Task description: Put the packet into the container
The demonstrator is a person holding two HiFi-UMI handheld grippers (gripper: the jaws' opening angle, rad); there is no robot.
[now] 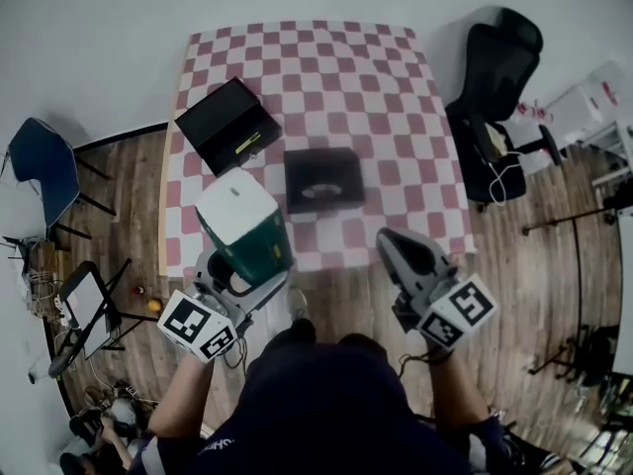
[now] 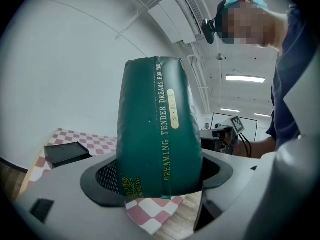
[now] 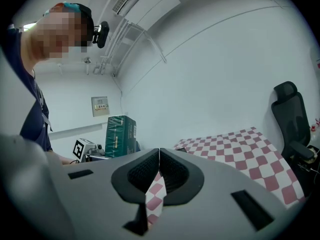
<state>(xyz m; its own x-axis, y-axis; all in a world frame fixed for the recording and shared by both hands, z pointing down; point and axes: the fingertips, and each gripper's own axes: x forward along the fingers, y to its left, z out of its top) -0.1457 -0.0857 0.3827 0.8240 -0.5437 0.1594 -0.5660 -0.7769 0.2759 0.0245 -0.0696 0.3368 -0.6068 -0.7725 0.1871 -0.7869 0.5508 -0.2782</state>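
A dark green packet (image 1: 244,228) with a white top and gold lettering stands upright in my left gripper (image 1: 240,268), held above the near edge of the checked table (image 1: 396,87). In the left gripper view the packet (image 2: 159,134) fills the gap between the jaws, and the left gripper (image 2: 160,186) is shut on its lower end. A black square container (image 1: 323,178) lies on the cloth just beyond the packet. A second black box (image 1: 228,124) lies further left. My right gripper (image 1: 407,252) hovers at the table's near right edge; the right gripper (image 3: 159,153) is shut and empty.
A black office chair (image 1: 495,77) stands to the right of the table and a blue chair (image 1: 45,164) to the left. Stands and cables lie on the wooden floor (image 1: 554,265) on both sides. The person's body fills the bottom of the head view.
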